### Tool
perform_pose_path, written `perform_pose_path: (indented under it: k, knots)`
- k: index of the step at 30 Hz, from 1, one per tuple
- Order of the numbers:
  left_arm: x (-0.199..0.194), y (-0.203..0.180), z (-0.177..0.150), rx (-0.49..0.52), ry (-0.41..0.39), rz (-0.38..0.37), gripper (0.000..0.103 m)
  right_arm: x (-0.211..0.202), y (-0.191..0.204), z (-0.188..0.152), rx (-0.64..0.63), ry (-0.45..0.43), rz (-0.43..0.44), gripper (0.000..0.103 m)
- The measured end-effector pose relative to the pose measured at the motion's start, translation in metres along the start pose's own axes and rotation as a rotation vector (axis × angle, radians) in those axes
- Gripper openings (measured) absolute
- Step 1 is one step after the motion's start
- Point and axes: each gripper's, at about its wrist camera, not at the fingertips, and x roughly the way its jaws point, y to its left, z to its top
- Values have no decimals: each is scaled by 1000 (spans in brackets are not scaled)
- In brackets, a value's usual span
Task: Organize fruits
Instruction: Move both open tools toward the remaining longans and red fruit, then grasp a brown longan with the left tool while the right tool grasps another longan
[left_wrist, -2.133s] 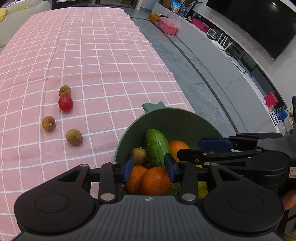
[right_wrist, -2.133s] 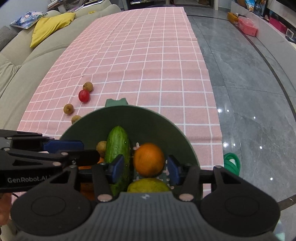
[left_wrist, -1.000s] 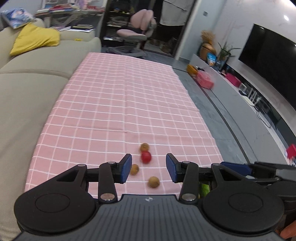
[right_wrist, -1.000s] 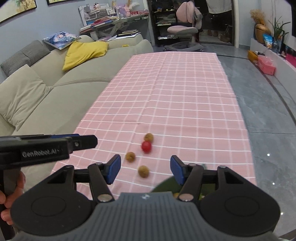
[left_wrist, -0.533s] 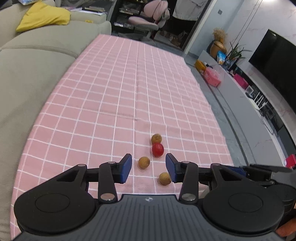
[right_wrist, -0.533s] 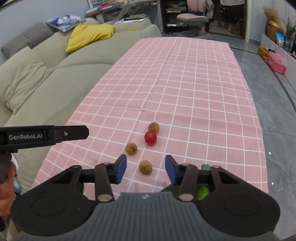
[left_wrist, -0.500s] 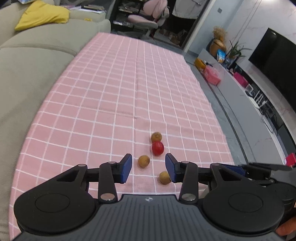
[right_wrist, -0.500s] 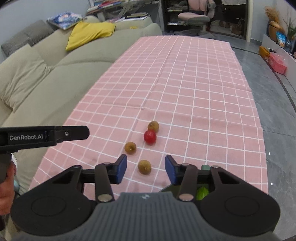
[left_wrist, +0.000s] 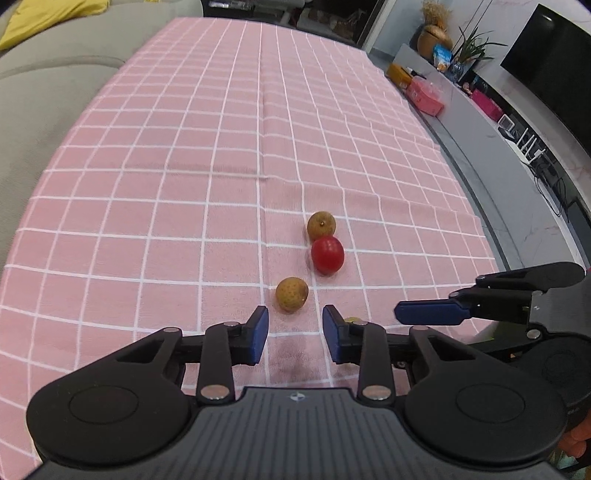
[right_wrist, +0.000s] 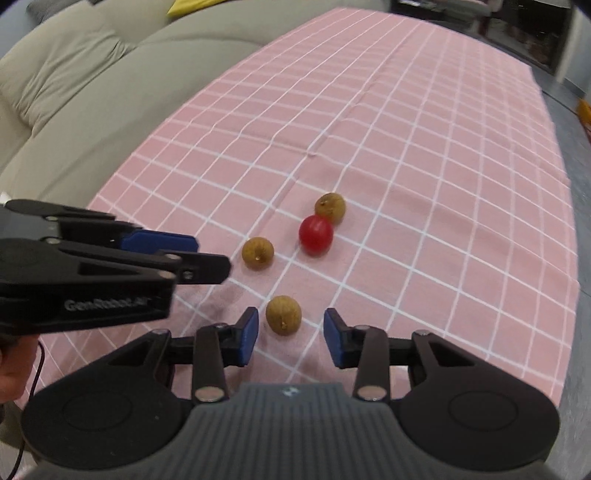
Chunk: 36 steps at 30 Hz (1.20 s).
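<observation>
Four small fruits still lie loose on the pink checked table (left_wrist: 155, 192): three brown fruits and a red tomato (left_wrist: 327, 254) in a near cluster. Your left gripper (left_wrist: 295, 330) tilts down at the middle brown fruit (left_wrist: 291, 294). Your right gripper (right_wrist: 290, 338) tilts down at the nearest brown fruit (right_wrist: 283, 315); both pairs of jaws are closing, nothing gripped yet.

Brown fruit (left_wrist: 352, 319) behind left hand-held gripper (left_wrist: 295, 334)

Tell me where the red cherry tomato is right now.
In both wrist views the red cherry tomato lies on the pink checked cloth, touching the farthest brown fruit just beyond it and ahead of both grippers.
</observation>
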Motion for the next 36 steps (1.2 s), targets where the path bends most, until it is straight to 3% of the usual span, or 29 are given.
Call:
perform_pose_path:
  k: [8,13,33,36]
  knots:
    - [14,3,6,19,26,10,36,22,1,8,-27,51,42,32]
    - [23,5,6,11,34,11,36,30,-1,7,-22,74,52,22]
    - [39,-8,12,20,-14,52,36,17,-19,0,47,46,31,22]
    - [39,-9,12,16,-25,48,29,12,-22,-3,66,40,29,22]
